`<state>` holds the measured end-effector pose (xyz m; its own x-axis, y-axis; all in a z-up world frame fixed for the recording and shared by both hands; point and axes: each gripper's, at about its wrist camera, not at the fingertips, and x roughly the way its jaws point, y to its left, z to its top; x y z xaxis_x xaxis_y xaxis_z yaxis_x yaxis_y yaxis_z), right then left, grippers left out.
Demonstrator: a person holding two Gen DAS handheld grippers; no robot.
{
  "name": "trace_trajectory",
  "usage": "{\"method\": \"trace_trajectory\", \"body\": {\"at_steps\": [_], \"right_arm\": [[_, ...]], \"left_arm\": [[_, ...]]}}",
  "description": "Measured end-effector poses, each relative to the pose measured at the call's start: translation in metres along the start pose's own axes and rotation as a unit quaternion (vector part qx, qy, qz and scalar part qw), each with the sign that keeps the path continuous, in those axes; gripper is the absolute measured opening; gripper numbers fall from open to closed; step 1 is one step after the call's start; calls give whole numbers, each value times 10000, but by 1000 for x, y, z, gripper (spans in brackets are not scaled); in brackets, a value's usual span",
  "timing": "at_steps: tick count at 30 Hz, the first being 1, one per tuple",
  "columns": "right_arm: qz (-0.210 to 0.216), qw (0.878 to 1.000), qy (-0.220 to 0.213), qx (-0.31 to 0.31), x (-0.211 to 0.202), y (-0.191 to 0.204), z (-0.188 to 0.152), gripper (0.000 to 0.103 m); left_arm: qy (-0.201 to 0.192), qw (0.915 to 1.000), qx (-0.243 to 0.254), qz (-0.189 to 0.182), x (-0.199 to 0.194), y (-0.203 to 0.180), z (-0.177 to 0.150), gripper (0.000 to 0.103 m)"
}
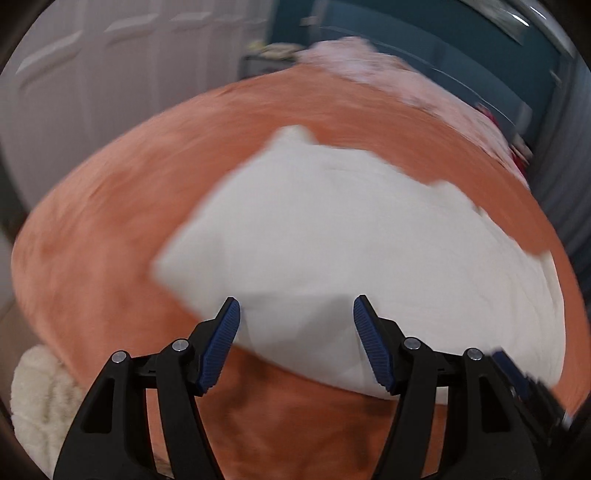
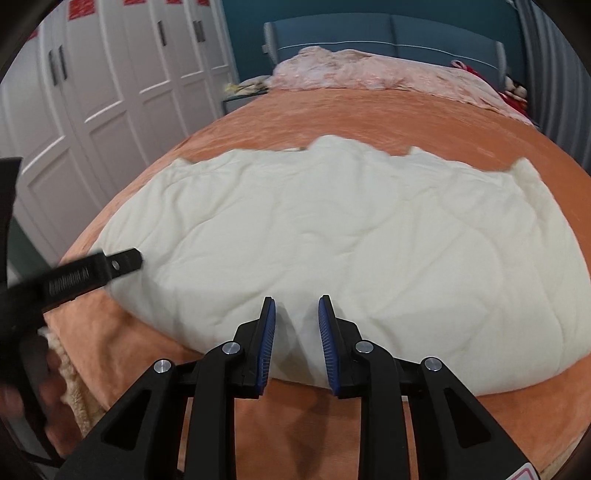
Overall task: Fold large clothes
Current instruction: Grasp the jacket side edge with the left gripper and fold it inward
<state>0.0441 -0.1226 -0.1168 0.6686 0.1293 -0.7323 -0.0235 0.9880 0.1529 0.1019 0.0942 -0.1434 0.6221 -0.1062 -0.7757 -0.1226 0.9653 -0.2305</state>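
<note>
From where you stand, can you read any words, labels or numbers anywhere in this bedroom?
None readable.
Red paper squares on the wardrobe doors: cut off at the edge, unreadable.
Embossed marking on the left gripper: blurred, illegible.
Pink-edged sticker at the corner: no text legible.

Cream garment (image 2: pixel 332 229) on the bed: soft matt cloth, quilted, stitched lines puckering its surface, a woolly pile showing at its far right edge. Under it the orange blanket (image 2: pixel 351 114), a velvety short nap with a faint sheen. Pink quilt (image 2: pixel 369 70) by the headboard looks crumpled with a slight shine. Right gripper (image 2: pixel 296 314): matt black plastic arms, ribbed blue rubbery pads, bright polished metal pivot pins. Left gripper (image 1: pixel 296 314) has the same build. Fleecy cream cloth (image 1: pixel 40 398) at the bed's edge looks nubbly. Wardrobe doors (image 2: pixel 110 74) are smooth, satin white.
</note>
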Motion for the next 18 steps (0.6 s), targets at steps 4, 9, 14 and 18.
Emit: {"method": "trace_trajectory", "body": {"at_steps": [4,9,14,18], "right_arm": [[17,9998,173,-73,15,14,-1,24],[-96,9994,275,-163,28,16,-7,24],[-165,9992,249,-263,31,19,-8,24],[-141,9994,209,-243,23,19,-5,23]], "left_arm": [[333,9939,-1032,-210,18,55,12,75],[505,9824,-1611,-805,43,75,16,96],[543,9829,-1470,-965,49,53,22,93],[665,9798,-1480,-1173,50,41,30,54]]}}
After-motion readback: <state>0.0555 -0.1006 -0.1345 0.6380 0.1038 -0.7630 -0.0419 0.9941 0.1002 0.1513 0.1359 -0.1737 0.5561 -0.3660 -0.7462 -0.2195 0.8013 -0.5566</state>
